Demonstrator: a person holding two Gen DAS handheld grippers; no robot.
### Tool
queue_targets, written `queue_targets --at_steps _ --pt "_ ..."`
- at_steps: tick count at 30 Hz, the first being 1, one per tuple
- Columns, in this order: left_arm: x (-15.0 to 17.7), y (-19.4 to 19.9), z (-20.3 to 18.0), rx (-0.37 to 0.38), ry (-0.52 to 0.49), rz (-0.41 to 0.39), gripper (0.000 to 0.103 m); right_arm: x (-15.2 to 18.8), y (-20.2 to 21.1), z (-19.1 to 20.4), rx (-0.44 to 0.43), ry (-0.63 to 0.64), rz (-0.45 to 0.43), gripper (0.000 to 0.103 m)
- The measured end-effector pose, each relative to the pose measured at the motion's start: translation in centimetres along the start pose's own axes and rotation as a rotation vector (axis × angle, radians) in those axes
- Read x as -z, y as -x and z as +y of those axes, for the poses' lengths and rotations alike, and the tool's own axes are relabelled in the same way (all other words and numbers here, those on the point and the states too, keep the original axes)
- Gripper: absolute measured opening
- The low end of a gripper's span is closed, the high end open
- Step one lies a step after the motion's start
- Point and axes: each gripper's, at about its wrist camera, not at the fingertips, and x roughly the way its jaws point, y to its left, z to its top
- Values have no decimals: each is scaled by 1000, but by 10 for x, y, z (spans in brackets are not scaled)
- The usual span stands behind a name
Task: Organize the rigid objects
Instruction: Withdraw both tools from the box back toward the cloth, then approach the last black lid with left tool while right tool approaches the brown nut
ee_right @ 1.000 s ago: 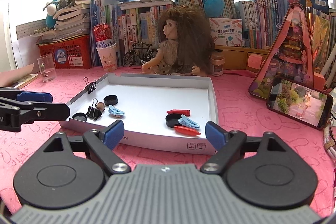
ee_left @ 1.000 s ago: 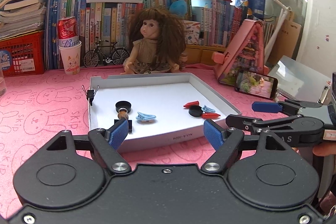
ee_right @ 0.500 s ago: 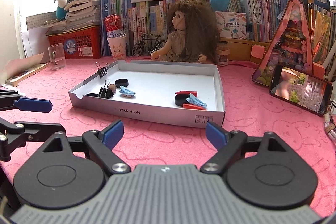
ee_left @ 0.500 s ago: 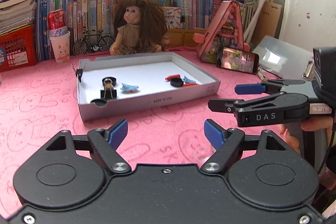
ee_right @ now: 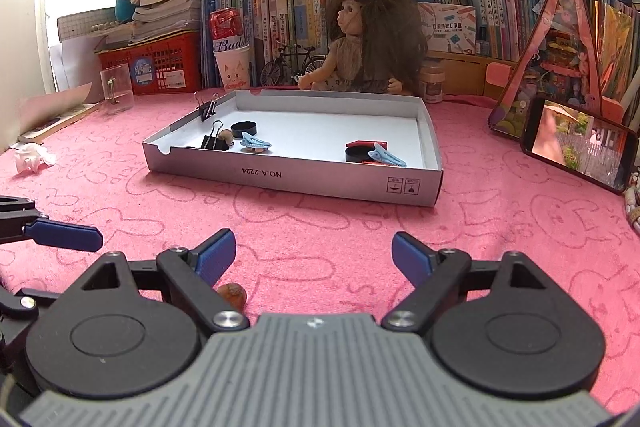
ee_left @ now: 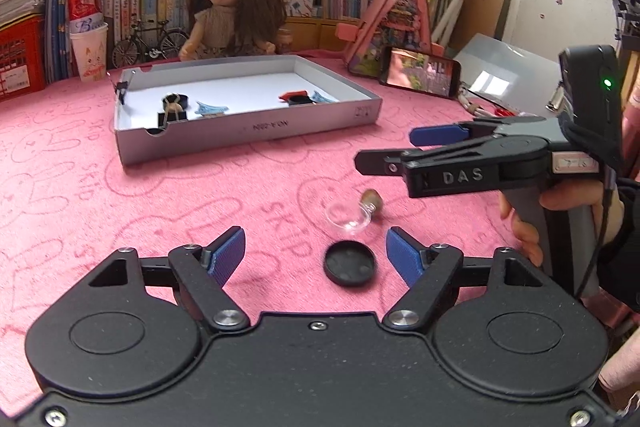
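A white cardboard tray (ee_left: 256, 125) (ee_right: 296, 179) sits on the pink cloth. It holds black binder clips (ee_right: 214, 141), blue hair clips (ee_right: 256, 143), a black cap (ee_right: 244, 128) and red clips (ee_right: 366, 143). On the cloth near me lie a black round cap (ee_left: 350, 263) and a small clear glass bottle with a cork (ee_left: 354, 213). My left gripper (ee_left: 316, 257) is open, the cap just right of its middle. My right gripper (ee_right: 314, 259) (ee_left: 384, 151) is open and empty above the cloth; the cork (ee_right: 232, 293) shows under its left finger.
A doll (ee_right: 368, 39), a model bicycle (ee_right: 290, 65), a cup with a can (ee_right: 232, 59), books and a red basket (ee_right: 160, 67) line the back. A phone (ee_right: 580, 143) and a pink toy house (ee_right: 560, 47) stand right. A glass (ee_right: 116, 89) and crumpled paper (ee_right: 32, 157) are left.
Both grippers have pulled back from the tray toward the near side of the cloth. The black cap and the glass bottle have come into the left wrist view.
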Motion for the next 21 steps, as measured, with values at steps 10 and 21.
queue_targets --at_steps 10,21 --pt "9 -6 -17 36 -55 22 58 5 4 -2 -16 -19 2 91" --pt "4 -9 -9 -35 -56 8 30 14 22 3 -59 57 -10 91"
